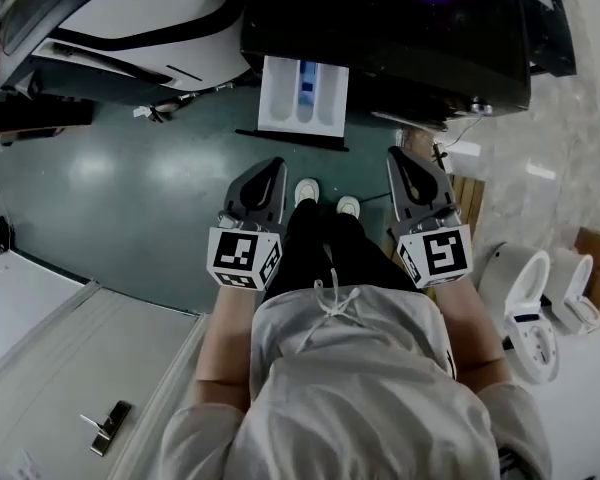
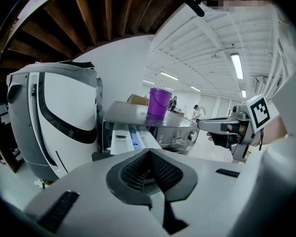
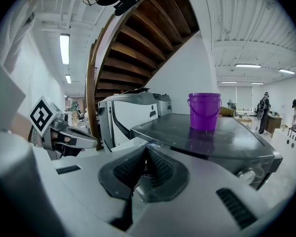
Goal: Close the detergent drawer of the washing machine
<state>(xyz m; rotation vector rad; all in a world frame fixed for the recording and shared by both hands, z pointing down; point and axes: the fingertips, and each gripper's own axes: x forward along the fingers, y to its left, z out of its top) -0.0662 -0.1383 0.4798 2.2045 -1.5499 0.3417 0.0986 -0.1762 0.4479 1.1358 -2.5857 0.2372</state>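
The washing machine (image 1: 380,28) has a dark top and stands ahead of me. Its white detergent drawer (image 1: 302,95) is pulled out toward me, with a blue compartment in the middle. My left gripper (image 1: 276,164) hangs shut and holds nothing, a short way in front of the drawer's front edge. My right gripper (image 1: 399,154) is level with it to the right, also shut and holding nothing. In the left gripper view the drawer (image 2: 130,136) shows just beyond the shut left gripper (image 2: 149,152). The right gripper (image 3: 147,150) mostly hides the drawer in its own view.
A purple bucket (image 3: 204,110) stands on the machine's top. A large white machine (image 1: 130,18) sits to the left, a wooden staircase (image 3: 138,33) above it. Toilets (image 1: 525,298) and a wooden pallet (image 1: 468,200) are at right. Metal hardware (image 1: 105,428) lies on the white floor panel.
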